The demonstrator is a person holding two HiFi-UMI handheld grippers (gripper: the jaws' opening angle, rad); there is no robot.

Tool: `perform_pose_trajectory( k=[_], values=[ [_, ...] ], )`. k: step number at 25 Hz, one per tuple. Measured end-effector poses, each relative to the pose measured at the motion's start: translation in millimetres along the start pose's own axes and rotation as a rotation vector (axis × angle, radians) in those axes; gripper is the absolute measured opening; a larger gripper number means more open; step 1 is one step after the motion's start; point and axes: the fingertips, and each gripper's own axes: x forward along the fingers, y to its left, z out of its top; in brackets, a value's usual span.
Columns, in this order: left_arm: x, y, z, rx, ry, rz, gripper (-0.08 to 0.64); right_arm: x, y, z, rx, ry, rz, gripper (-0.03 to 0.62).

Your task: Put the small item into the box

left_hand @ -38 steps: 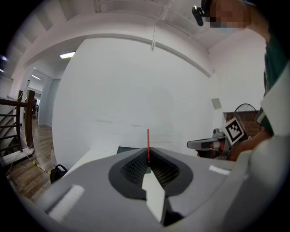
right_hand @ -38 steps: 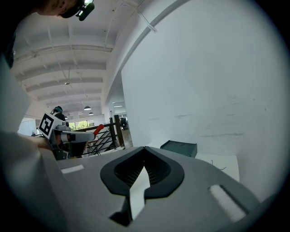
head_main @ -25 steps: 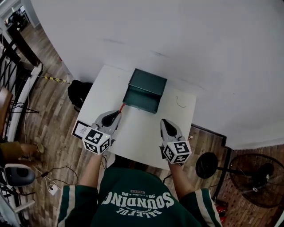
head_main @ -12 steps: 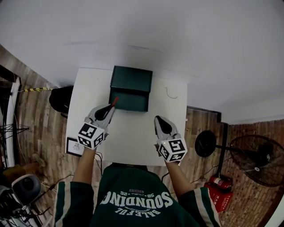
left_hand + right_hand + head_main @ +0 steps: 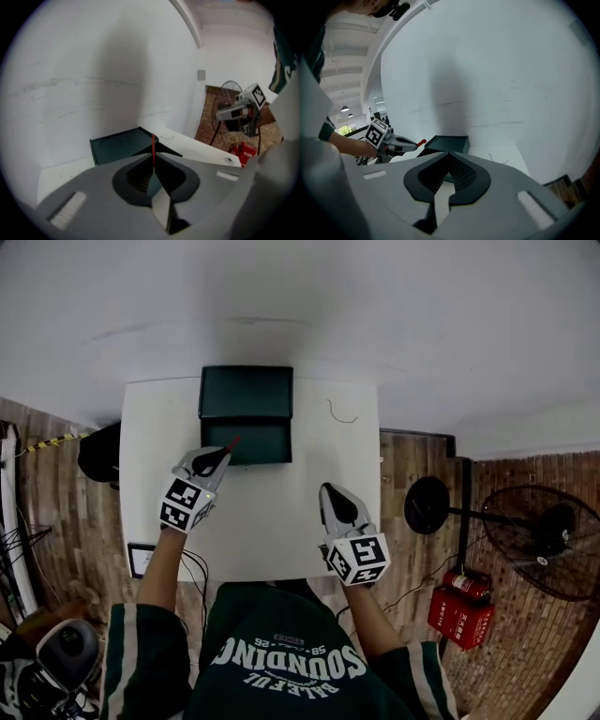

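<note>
Comparing with a second back: your head view has swung, so the white table [image 5: 281, 521] and the dark green box [image 5: 246, 418] now sit square ahead of you. The box stands at the table's far edge, lid open toward the wall.

Change relative to the box: your left gripper [image 5: 223, 451] has come from just off the near-left corner to that corner itself. Its jaws are pinched on the thin red stick [image 5: 231, 442], which the left gripper view shows standing upright between them [image 5: 153, 149]. The stick's tip now overlaps the near-left part of the box's opening. Whether it is above the rim or already below it, I cannot tell.

Your right gripper [image 5: 326, 491] has kept its place to the near right of the box, well apart from it. Its jaws are together with nothing between them.

Judgement: the carry is nearly done, and what is left is to go in over the near wall and let go.

Surroundings:
- The pedestal fan [image 5: 553, 545] and red fire extinguisher [image 5: 464, 610] are on the floor far right of the box, off the table.
- The thin wire loop [image 5: 339, 414] lies on the table just right of the box, outside your left gripper's path.
- Nothing visible lies between the stick and the opening, so the box's near wall is the only thing you need to clear.
</note>
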Motion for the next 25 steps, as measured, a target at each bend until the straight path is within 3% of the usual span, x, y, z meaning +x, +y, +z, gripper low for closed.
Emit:
perform_pose_trajectory(
  k=[5, 8, 17, 25],
  values=[
    [44, -6, -23, 0.201, 0.196, -0.065, 0.063, -15, -18, -14, 0.025, 0.025, -0.069, 0.002],
    [65, -6, -39, 0.282, 0.298, -0.106, 0.063, -26, -22, -23, 0.038, 0.037, -0.100, 0.002],
    [113, -6, -67, 0.343, 0.487, -0.179, 0.063, -61, -34, -46, 0.084, 0.057, -0.192, 0.002],
    [122, -12, -67, 0.331, 0.477, -0.192, 0.064, -79, -45, -51, 0.100, 0.042, -0.227, 0.002]
  ],
)
